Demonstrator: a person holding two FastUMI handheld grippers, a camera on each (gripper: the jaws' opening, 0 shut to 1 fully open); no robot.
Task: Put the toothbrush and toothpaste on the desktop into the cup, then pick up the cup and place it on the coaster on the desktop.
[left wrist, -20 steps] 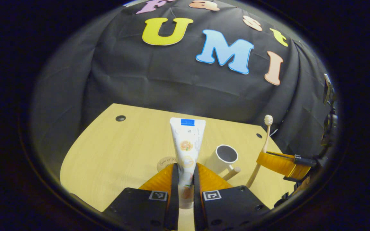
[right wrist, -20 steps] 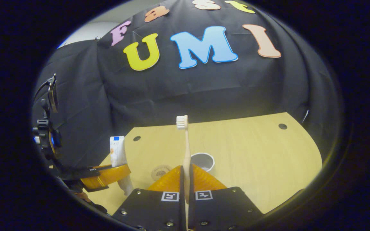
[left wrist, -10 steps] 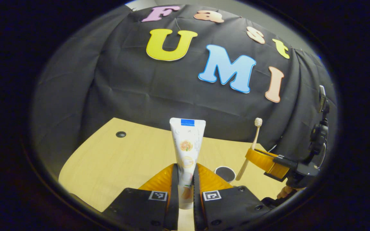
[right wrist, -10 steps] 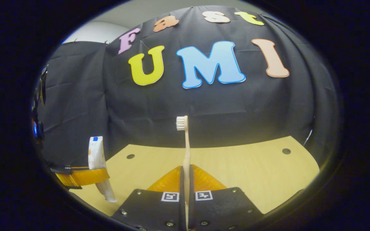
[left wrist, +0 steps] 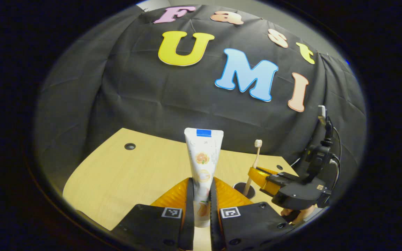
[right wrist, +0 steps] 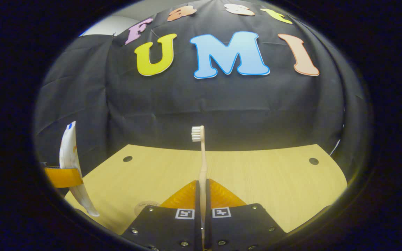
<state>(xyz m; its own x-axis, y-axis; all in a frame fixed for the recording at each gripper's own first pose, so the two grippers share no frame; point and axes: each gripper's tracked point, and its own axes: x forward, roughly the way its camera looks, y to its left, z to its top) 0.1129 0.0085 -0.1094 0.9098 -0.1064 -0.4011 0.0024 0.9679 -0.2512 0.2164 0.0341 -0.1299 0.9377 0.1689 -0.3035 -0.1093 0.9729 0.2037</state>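
Two claws are busy. My left claw (left wrist: 201, 205) squeezes the toothpaste (left wrist: 203, 157), which stands straight up above the counter (left wrist: 117, 174). My right claw (right wrist: 202, 205) squeezes the toothbrush (right wrist: 201, 164), brush end up. I see its bottom tip poking into the cup (left wrist: 237, 187).

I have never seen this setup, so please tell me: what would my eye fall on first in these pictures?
First, the white toothpaste, standing upright in the middle of the left gripper view, pinched between the left tongs. Next, the toothbrush, bristles up in the centre of the right gripper view, clamped by the right tongs. In the left gripper view the brush's lower end hangs over the dark mouth of the cup on the wooden desk.
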